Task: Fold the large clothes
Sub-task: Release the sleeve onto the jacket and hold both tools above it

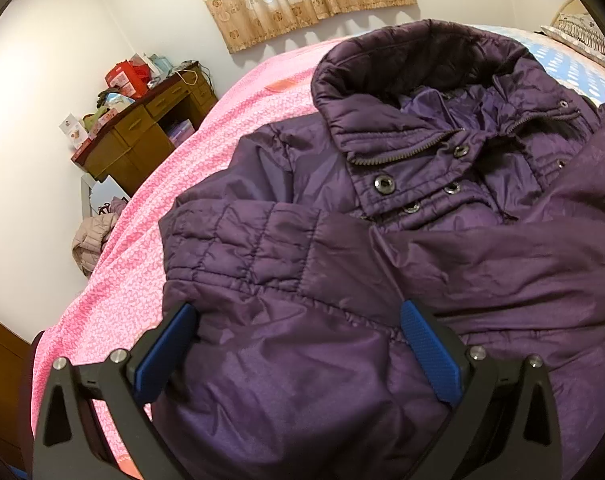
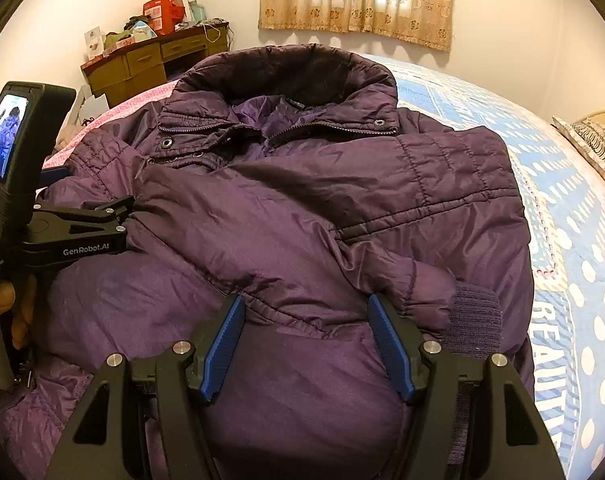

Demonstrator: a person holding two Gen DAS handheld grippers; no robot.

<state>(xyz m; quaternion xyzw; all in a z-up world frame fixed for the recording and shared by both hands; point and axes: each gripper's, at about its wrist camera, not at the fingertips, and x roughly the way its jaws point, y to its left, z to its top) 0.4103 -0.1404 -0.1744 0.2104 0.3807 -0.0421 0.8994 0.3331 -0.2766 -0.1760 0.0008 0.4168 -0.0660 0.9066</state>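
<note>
A dark purple padded jacket [image 1: 382,240] lies face up on the bed, collar at the far end, both sleeves folded across its chest. My left gripper [image 1: 298,312] is open, its blue pads on either side of a bulge of the jacket's lower left part. My right gripper [image 2: 306,304] is open over the jacket [image 2: 302,200], its pads on either side of the fabric near the right sleeve's knit cuff [image 2: 474,320]. The left gripper's body [image 2: 74,232], with its screen, shows at the left of the right wrist view.
The bed has a pink sheet [image 1: 150,240] on the left and a blue patterned quilt [image 2: 562,240] on the right. A cluttered wooden desk [image 1: 142,132] stands by the far wall. A beige garment [image 1: 90,240] lies beside the bed. A pillow [image 2: 594,148] lies at far right.
</note>
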